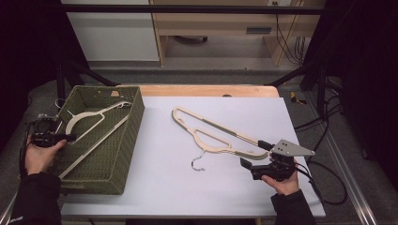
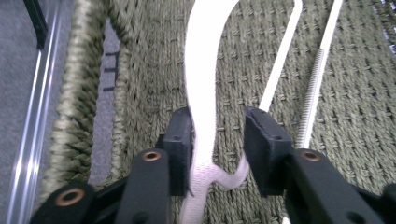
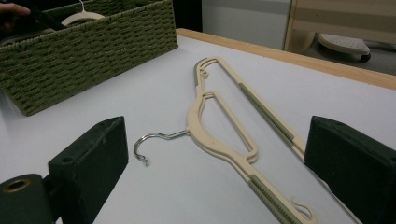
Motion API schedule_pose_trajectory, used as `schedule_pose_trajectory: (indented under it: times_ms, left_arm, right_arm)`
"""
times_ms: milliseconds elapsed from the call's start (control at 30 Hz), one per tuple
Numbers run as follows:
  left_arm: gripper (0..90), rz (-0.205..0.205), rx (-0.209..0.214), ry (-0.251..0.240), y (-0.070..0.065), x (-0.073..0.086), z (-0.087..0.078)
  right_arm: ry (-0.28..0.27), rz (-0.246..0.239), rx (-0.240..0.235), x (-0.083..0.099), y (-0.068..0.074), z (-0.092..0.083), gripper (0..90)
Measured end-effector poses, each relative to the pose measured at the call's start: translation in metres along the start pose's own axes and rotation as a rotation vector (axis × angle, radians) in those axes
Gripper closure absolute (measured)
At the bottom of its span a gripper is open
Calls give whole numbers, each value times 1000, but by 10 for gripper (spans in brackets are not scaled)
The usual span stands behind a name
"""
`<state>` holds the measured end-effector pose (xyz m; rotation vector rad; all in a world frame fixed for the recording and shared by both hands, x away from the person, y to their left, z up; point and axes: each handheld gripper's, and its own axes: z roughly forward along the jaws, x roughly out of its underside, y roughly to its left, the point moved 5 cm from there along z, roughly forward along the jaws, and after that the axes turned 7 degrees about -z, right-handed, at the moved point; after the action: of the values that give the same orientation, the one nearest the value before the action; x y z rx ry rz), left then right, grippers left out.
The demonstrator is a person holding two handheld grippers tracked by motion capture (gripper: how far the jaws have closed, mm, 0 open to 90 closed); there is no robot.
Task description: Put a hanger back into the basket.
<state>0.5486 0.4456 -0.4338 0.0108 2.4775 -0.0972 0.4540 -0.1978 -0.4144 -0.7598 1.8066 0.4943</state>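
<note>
Left tool point(image 2: 217, 135) half open around white hanger point(image 2: 201, 93) in basket point(image 1: 136, 110) at worktop's left edge, gripping nothing; lift clear. Right tool point(image 3: 215, 158) wide open, empty, before beige hanger point(image 3: 219, 126) mid-worktop; close squarely on its arm.

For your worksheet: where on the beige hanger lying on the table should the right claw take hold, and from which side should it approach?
Probably the near arm end of the beige hanger, approached from the right claw's side: it lies flat, with that slim end closest and clear of the metal hook.
</note>
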Motion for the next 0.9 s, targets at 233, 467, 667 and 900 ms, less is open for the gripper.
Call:
schedule_pose_trajectory:
  times_ms: [233,467,667,900]
  left_arm:
    - [585,-20,-12,-32,-1,-1,-9]
    - [523,-7,64,-184,-16,-11,-35]
    - [458,40,151,-301,-43,-18,-62]
    - [360,77,238,-408,-72,-20,-87]
  right_arm:
    - [-4,-4,0,-1,0,-1,67]
    - [-11,-5,1,-2,0,-1,66]
    - [-18,-5,3,-3,0,-3,64]
    - [-26,-5,8,-5,-1,-4,60]
